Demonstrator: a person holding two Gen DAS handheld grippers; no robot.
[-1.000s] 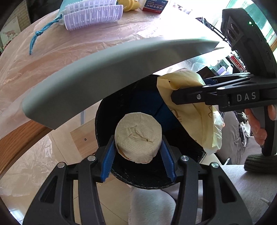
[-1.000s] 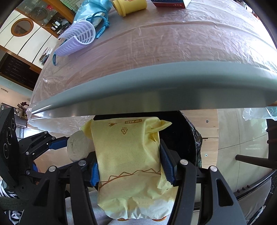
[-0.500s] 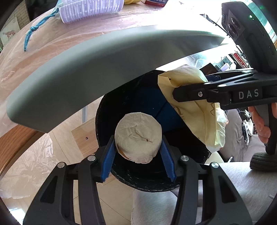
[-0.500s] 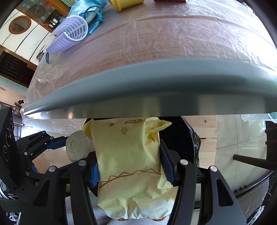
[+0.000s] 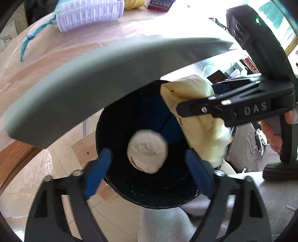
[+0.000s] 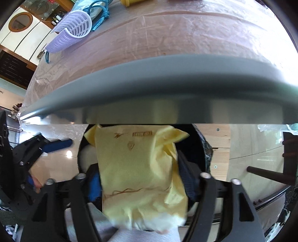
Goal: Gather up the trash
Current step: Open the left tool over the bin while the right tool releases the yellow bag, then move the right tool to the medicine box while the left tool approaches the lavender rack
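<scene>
From my left gripper [image 5: 147, 163] I look down into a black-lined trash bin [image 5: 119, 188] tucked under the grey edge of a table [image 5: 104, 74]. Its jaws have just been opening and now stand wide, the blue pads well clear of the round wad of pale paper [image 5: 147, 150], which sits free between them over the bin's mouth. Beside it, my right gripper [image 6: 141, 182] points down over the same bin [image 6: 206, 150]; its jaws have also just been opening, and the yellow paper bag [image 6: 137, 171] is between them, blurred, with a gap showing at the right pad. I cannot tell whether the left pad touches it. On the plastic-covered tabletop lie a lilac slotted basket [image 6: 72, 31] and a blue cord [image 6: 100, 16]
</scene>
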